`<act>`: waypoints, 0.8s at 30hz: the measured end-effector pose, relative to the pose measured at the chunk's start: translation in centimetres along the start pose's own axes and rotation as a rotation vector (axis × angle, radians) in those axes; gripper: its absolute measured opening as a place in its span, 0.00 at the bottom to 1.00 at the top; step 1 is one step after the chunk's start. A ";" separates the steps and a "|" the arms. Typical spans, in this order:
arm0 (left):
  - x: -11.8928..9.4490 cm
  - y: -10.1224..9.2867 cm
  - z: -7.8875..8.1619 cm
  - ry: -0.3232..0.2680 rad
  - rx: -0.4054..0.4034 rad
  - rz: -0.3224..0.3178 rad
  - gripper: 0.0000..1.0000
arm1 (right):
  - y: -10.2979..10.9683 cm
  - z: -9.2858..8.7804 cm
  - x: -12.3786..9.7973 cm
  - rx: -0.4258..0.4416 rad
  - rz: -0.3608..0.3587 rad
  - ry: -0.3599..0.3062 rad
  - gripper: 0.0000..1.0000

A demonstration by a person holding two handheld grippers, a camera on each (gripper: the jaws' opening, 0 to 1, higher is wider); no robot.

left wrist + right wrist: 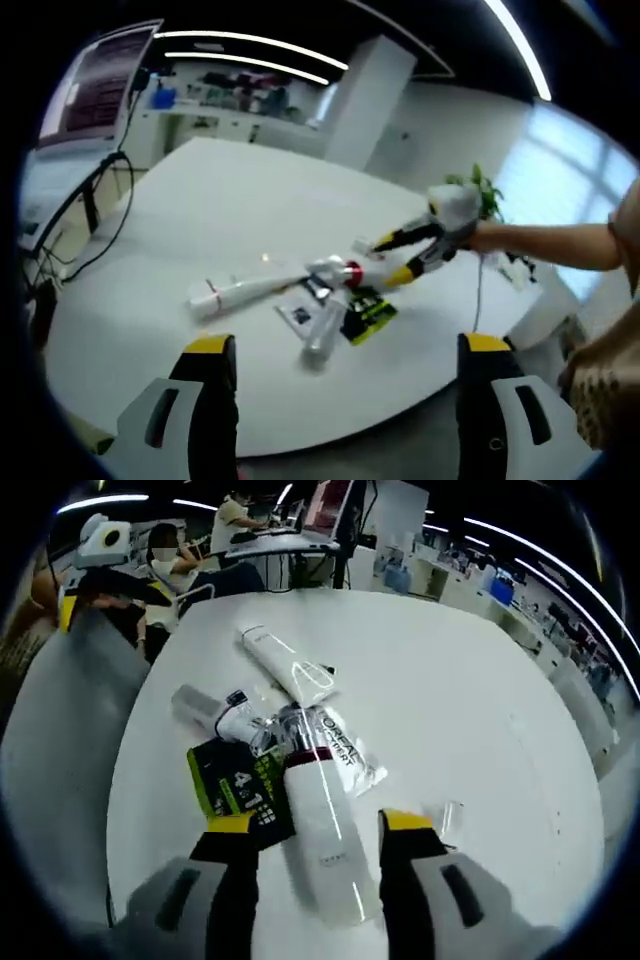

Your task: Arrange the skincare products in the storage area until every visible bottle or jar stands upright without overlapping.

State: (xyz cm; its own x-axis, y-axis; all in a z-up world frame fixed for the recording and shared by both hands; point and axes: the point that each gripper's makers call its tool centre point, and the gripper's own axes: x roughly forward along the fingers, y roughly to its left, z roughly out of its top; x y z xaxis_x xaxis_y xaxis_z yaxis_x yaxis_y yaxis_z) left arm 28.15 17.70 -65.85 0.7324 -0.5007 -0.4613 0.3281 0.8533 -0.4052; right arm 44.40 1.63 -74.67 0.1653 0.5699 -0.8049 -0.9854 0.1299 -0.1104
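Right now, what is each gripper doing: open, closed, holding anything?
Left gripper: open, holding nothing, off the table edge.
Right gripper: open, fingers either side of the white bottle, not visibly clamped.

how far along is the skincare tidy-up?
Done: nothing stands upright yet. The white tube, clear bottle, green packet and clear L'Oreal pack lie heaped and overlapping on the white table.
In hand: the right tool straddles the lying white bottle, jaws open, not clamped.
Left: grip it, stand it up, then separate and stand the rest. The left tool is open, away from the pile.
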 end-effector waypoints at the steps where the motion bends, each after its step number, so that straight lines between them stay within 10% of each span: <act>1: 0.0 0.0 0.0 0.001 0.000 0.001 0.89 | 0.0 -0.1 0.2 -0.008 0.015 0.014 0.43; 24: 0.0 0.4 0.0 -0.007 -0.008 0.015 0.88 | 0.9 -0.9 4.2 -0.204 0.204 0.344 0.30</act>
State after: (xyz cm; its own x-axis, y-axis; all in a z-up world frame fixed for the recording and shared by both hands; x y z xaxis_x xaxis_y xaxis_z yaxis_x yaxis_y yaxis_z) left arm 28.27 18.08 -65.96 0.7417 -0.4867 -0.4616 0.3121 0.8595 -0.4048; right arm 44.20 3.41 -78.61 -0.0231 0.2601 -0.9653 -0.9902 -0.1393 -0.0138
